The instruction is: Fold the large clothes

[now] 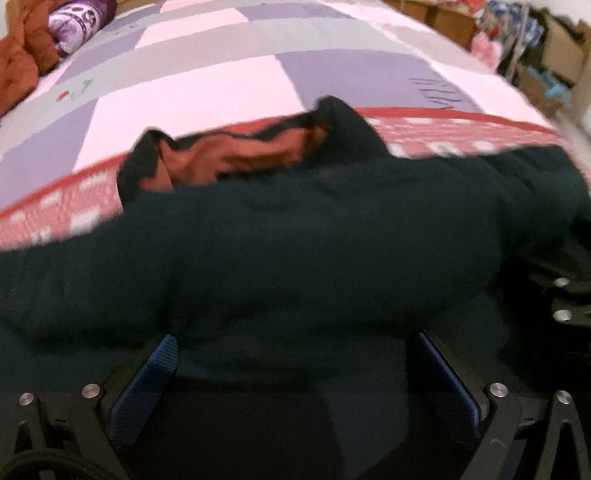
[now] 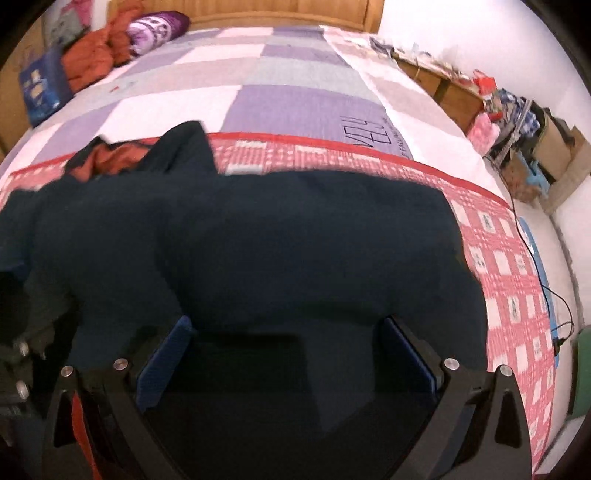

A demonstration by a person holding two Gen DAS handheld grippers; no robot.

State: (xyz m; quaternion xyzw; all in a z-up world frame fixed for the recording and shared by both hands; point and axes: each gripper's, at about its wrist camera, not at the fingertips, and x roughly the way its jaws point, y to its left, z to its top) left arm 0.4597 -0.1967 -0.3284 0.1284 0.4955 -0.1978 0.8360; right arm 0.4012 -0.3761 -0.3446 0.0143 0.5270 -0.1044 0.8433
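On near end of bed, over red checked blanket: dark jacket, orange lining showing far left. Left gripper, right gripper: fingers spread wide, jacket beneath.

Dark jacket with orange lining lies spread flat.

We see a big bed with a blanket of pink, purple and grey squares. A red and white checked cloth lies on the near part of it. On that cloth lies a dark jacket with orange inside, right in front of both pairs of jaws and reaching under them. Far ahead of the jaws, to the left, an orange coat and a purple pillow lie on the bed.
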